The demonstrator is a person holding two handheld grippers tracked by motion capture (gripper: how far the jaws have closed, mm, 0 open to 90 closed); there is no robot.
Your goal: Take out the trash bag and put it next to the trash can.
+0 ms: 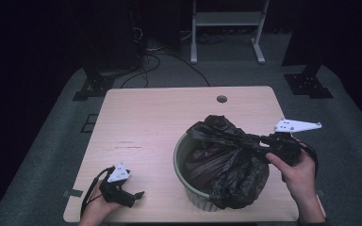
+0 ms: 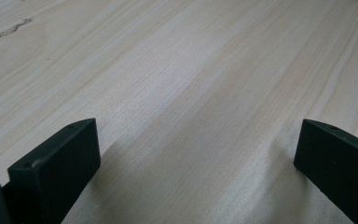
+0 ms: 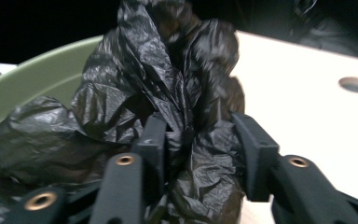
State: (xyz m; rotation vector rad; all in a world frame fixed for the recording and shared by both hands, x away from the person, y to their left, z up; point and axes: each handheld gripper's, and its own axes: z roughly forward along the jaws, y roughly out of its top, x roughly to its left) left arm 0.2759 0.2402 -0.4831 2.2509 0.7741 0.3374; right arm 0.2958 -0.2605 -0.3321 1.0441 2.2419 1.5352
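Bag-fitting work stands partway done, as far as the scene lets one judge. On the pale wooden counter [image 1: 169, 117] sits a round, pale green plastic bin [image 1: 181, 155], and a crinkled black plastic bin bag [image 1: 226, 160] lies bunched in and over it. Much of the bag's film is heaped above the rim and hangs down the near outer wall; the far-left stretch of rim is bare, so the bag is not spread around the mouth.

The right gripper [image 1: 257, 140] reaches in from the bin's right side, and in the right gripper view its jaws are clamped on a gathered fold of the bag [image 3: 191, 140], film packed between the pads. The left gripper [image 1: 139, 194] rests low on the counter near its front left edge, well apart from the bin; in the left gripper view its jaws stand wide apart over bare wood with nothing between them.

What seems left: opening the bunched film, drawing it round the whole rim and pressing the slack down inside. The idle left gripper would likely be needed for the opposite side.
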